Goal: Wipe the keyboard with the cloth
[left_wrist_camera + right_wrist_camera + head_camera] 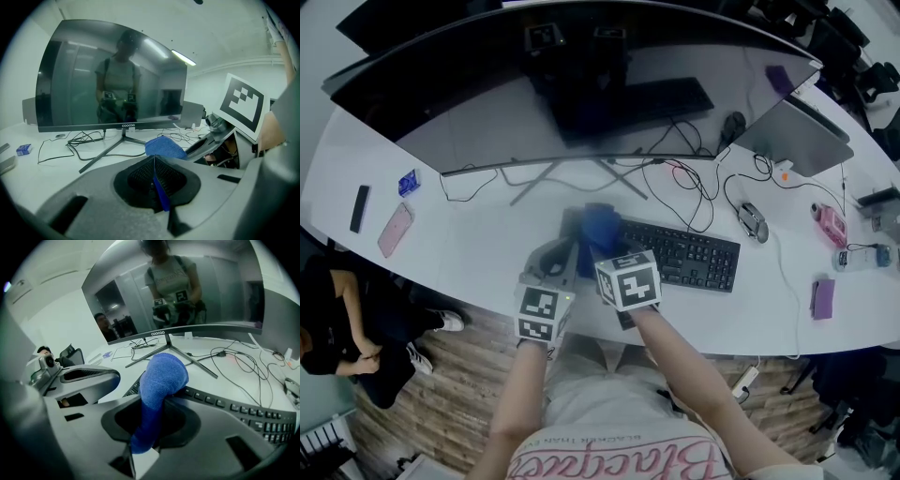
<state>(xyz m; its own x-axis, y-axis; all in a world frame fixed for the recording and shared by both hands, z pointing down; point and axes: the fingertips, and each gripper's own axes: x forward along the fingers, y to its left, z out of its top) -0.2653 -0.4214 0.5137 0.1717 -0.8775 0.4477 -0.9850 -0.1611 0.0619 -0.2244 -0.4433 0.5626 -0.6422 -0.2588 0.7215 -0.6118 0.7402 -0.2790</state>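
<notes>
The right gripper has its jaws pressed together on a blue cloth. The cloth is bunched into a thick roll that runs up from between the jaws and ends in a rounded wad above them. In the right gripper view, that wad sits over the left end of the black keyboard. The view does not settle whether it touches the keys.

The left gripper is just to the left of the right one, near the cloth. Its jaws are closed against each other. A thin blue strip shows along their seam, and what it is cannot be told.

From the head view, the keyboard lies on the white curved worktop in front of a wide curved monitor on a splayed stand. Both grippers reach in from the worktop's near edge, with the cloth at the keyboard's left end.

A mouse lies to the right of the keyboard among loose black cables. Well to the left on the worktop are a pink phone and a slim black remote.
</notes>
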